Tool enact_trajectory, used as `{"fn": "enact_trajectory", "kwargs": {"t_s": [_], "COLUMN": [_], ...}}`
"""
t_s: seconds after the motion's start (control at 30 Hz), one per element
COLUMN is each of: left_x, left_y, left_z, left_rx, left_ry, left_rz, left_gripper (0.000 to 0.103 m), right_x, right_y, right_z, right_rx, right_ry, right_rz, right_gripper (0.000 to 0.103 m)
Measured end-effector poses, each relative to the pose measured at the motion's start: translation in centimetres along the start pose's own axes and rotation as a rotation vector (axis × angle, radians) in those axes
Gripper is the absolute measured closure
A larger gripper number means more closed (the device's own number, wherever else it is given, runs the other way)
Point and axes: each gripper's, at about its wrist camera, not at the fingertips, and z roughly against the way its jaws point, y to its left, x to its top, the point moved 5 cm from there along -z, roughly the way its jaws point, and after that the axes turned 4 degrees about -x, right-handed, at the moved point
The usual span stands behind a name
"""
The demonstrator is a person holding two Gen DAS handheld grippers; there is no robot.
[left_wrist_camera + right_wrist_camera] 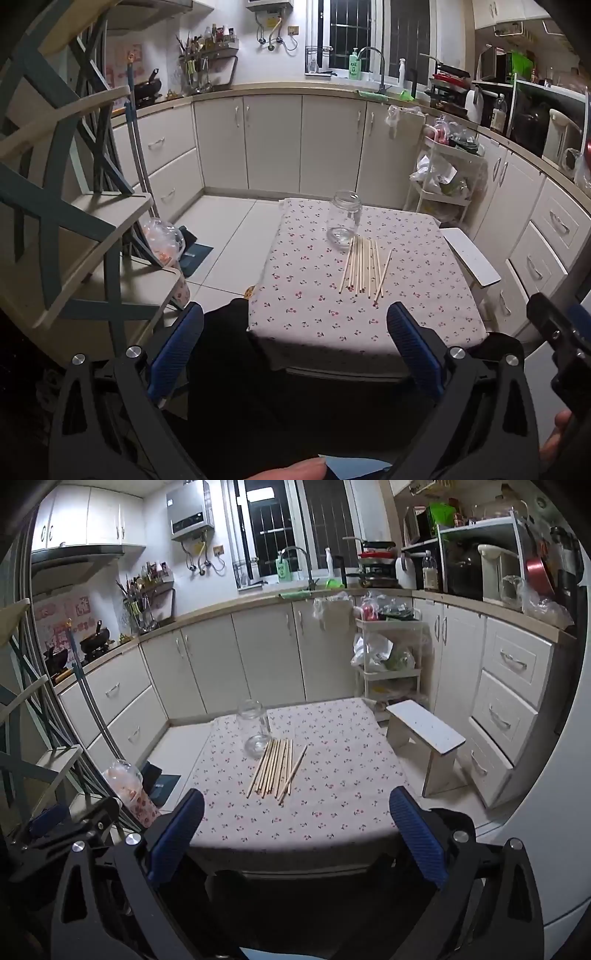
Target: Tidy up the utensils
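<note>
Chopsticks (275, 766) lie loose on the tabletop (332, 812) beside an upright jar (255, 727); left tongs (295, 347) and right tongs (297, 829) gape wide, empty. Thin sticks may roll or scatter; a knock could topple the jar.

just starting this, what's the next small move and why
Probably bring the right gripper forward and down to the chopsticks. Both grippers are open and empty, short of the table; the sticks lie loose beside the empty upright glass jar.
</note>
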Motion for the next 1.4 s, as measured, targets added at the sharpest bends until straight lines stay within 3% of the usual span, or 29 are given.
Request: {"fn": "enact_trajectory", "kwargs": {"t_s": [1.4], "left_x": [0.2], "left_y": [-1.3], "left_z": [1.1], "left_rx": [0.020], "left_ry": [-0.025], "left_rz": [-0.024], "left_gripper": [0.007], "right_x": [0.5], "right_y": [1.0], "right_z": [0.7], "right_rx": [0.046], "right_ry": [-0.034], "right_rz": [0.010], "right_gripper": [0.007]}}
